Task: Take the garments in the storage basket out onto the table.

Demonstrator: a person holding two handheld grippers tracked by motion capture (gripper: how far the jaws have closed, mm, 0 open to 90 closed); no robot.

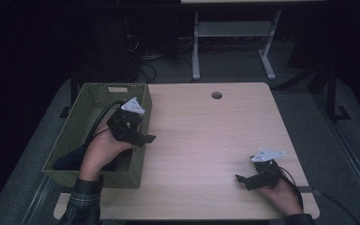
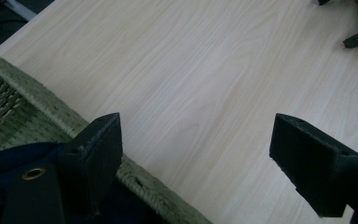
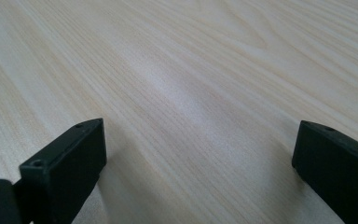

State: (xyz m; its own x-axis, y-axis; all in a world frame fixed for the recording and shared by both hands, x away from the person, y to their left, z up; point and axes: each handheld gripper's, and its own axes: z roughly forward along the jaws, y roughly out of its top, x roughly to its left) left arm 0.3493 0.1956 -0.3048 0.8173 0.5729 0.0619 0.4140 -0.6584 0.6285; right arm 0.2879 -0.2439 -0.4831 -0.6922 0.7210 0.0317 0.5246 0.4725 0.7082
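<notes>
A pale wooden table [image 1: 206,140] carries a green woven basket [image 1: 82,133] along its left edge; the rest of the tabletop lies bare, with a round cable hole [image 1: 217,95] near the far edge. Inside the basket, at its near end, lies a dark blue cloth [image 1: 70,161], partly hidden beneath the person's left hand. In the left gripper view the cloth [image 2: 9,156] bunches against the basket's inner wall, just under the rim [image 2: 51,109].

Handling, as judged: the cloth looks soft, light and limp, so it will sag and drape rather than keep its shape. A raised fold near the rim is probably the best place to pinch, since a flat layer may slip from the pads.

The left gripper [image 1: 138,135] hangs over the basket's right rim, its jaws spread wide and empty: one jaw stands over the cloth and the rim, the other over the bare table, neither clearly touching anything. The right gripper [image 1: 246,180] rests low near the table's front right corner, well apart from the basket, its jaws likewise wide apart and holding nothing.
</notes>
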